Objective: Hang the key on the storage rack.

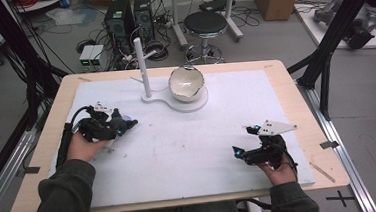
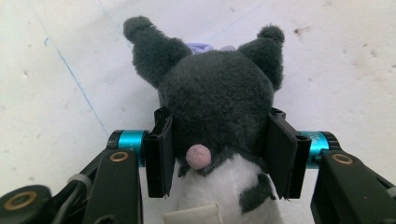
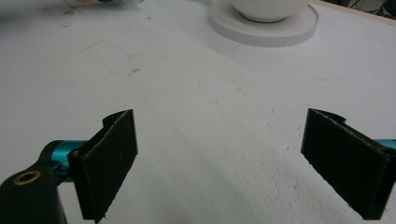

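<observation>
The left gripper (image 2: 219, 156) clamped a dark plush toy (image 2: 217, 102) on the bench (image 1: 189, 146); soft fur risked slipping when lifted. The right gripper (image 3: 224, 163) stood open.

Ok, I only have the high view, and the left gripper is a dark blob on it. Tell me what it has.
Observer: The left gripper is shut on a dark grey plush toy, pads pressed on both sides of its body.
Operator: Give me the toy's details.
Observer: It has two ears, a small pink tail, and a white lower part by the jaws.
Operator: Now report the right gripper.
Observer: The right gripper is open, with bare white mat between its pads.
Operator: Say what it faces.
Observer: The white bowl on its round base, farther up the mat.
</observation>
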`<state>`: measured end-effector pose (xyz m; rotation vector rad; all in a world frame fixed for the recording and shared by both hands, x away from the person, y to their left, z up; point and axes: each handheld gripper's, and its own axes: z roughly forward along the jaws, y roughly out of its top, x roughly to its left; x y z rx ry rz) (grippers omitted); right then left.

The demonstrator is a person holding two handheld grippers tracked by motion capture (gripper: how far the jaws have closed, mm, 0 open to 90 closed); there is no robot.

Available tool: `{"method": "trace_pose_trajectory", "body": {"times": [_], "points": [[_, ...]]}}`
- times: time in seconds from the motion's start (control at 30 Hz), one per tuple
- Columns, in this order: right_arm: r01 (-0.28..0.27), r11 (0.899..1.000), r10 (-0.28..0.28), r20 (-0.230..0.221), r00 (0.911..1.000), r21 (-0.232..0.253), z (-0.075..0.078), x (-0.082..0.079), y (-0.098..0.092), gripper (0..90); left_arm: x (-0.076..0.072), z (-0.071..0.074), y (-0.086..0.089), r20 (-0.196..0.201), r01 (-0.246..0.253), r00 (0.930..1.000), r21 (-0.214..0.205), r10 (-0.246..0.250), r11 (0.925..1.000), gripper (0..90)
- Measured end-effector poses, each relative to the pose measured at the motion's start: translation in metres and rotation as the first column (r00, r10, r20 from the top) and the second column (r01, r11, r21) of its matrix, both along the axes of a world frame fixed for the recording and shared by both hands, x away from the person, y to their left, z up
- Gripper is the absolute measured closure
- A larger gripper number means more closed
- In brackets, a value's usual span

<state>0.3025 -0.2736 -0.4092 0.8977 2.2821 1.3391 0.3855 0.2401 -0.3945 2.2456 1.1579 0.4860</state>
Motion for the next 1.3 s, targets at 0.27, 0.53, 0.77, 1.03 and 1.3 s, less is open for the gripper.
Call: {"method": "trace_pose_trajectory", "body": {"times": [0.27,0.53,0.77,1.03,1.3], "points": [[0.002,1.000,-0.002,0.000,1.0000,0.002,0.001,0.000,0.000,9.9,-0.009,0.011,0.003,0.036,0.022,0.9992,-0.057,-0.020,0.9981,49.1],[-0.002,1.000,0.002,0.005,1.0000,0.004,0.001,0.000,0.000,9.9,-0.020,0.020,0.001,0.074,0.054,0.9961,-0.082,-0.048,0.9952,49.1],[-0.001,1.000,0.001,0.001,1.0000,0.004,0.000,0.002,0.001,9.9,-0.026,0.026,0.003,0.093,0.070,0.9938,-0.105,-0.060,0.9920,49.0],[0.000,1.000,0.000,-0.002,1.0000,0.008,-0.002,0.003,-0.001,9.9,-0.030,0.034,0.002,0.109,0.075,0.9922,-0.134,-0.061,0.9881,49.0],[0.010,1.000,-0.010,0.003,0.9999,0.011,-0.002,0.002,-0.004,9.9,-0.030,0.042,0.000,0.120,0.087,0.9904,-0.158,-0.068,0.9836,49.0]]}}
